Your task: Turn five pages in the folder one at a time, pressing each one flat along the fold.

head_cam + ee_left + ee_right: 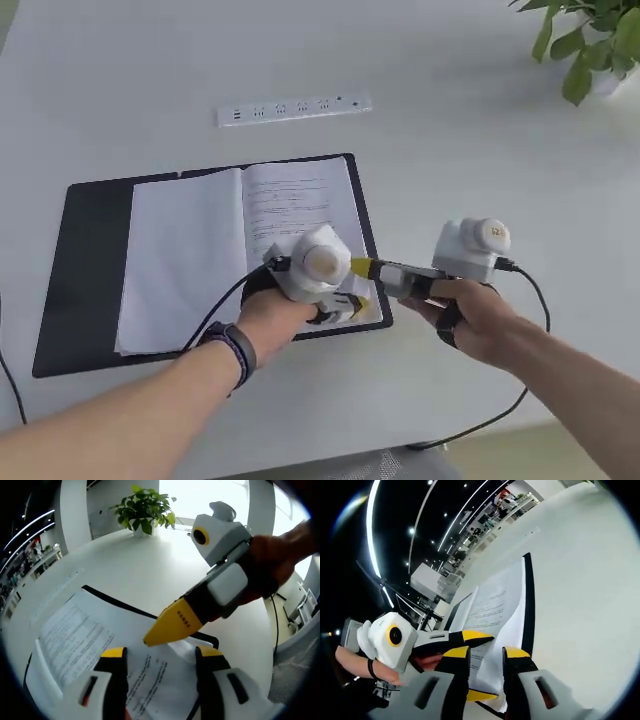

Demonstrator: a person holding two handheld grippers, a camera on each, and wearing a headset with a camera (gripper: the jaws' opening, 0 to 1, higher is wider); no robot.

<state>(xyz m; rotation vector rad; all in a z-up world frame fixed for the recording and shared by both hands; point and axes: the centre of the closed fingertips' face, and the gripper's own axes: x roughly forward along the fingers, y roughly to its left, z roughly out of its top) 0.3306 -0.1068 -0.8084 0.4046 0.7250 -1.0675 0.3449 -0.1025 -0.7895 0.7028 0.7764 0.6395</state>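
Folder [85, 260] lying open on white table [480, 120], left gripper [160, 652] above its right-hand page [300, 200] — jaws spread wide, right gripper [486, 652] beside that page's outer edge — jaws a little apart.

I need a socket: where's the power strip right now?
In the head view, the power strip lies on the table beyond the open folder, left of the plant.
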